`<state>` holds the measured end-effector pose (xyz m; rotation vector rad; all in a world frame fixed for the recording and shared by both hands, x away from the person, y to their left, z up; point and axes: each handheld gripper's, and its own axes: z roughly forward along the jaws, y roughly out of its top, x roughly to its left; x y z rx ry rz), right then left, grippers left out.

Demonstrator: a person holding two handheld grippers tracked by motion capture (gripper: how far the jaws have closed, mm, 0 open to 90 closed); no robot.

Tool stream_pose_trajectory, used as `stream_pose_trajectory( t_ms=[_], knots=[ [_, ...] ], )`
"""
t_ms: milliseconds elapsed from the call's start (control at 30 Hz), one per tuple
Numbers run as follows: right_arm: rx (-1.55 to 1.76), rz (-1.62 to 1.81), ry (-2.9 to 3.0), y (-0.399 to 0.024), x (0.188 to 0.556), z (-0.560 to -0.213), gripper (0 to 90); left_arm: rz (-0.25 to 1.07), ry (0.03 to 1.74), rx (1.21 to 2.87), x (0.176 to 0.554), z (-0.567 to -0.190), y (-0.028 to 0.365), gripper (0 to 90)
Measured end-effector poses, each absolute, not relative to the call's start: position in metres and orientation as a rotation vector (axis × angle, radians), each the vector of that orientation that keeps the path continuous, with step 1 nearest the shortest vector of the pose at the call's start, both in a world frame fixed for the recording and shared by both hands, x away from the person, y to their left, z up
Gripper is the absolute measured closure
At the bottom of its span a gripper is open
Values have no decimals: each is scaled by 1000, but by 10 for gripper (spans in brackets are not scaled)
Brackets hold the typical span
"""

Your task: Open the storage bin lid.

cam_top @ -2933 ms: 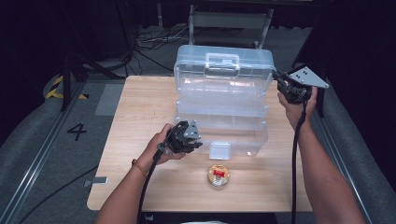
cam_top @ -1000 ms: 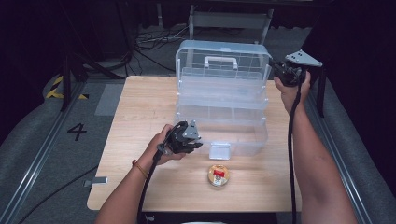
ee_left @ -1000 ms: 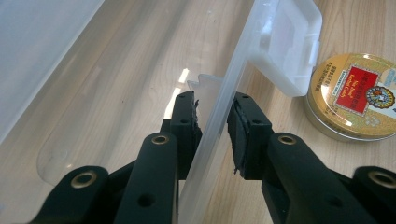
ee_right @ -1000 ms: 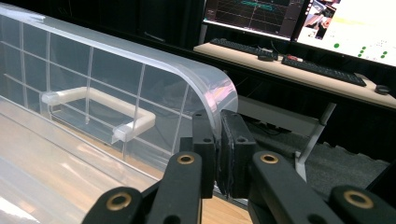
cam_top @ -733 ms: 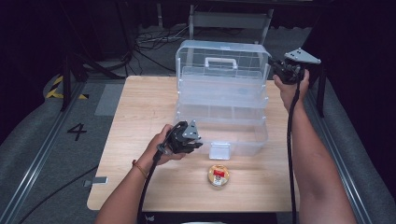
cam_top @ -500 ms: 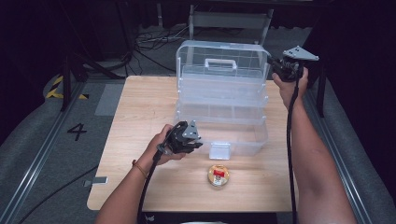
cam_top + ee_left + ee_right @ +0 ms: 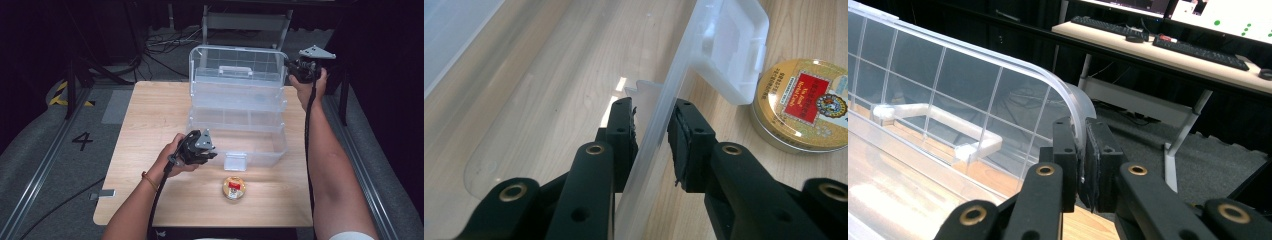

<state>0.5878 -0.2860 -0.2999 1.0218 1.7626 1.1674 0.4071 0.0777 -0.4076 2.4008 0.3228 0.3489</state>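
High view: clear plastic organizer box (image 7: 237, 120) stands mid-table. Left gripper (image 7: 653, 127) clamps the bottom tray's front wall; right gripper (image 7: 1080, 150) pinches the raised lid (image 7: 998, 85) at its corner. Judged light, stiff, slippery, somewhat brittle; grip rims only.

Clear plastic box (image 7: 235, 107); gold tin (image 7: 806, 102), red label, seemingly.
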Motion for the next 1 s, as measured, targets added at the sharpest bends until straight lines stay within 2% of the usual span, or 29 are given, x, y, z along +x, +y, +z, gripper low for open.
stream_pose_trajectory(
  t_ms=[1000],
  knots=[
    [1084, 1093, 1847, -284, 625, -309, 830, 339, 325, 2388, 408, -408, 78, 727]
  ],
)
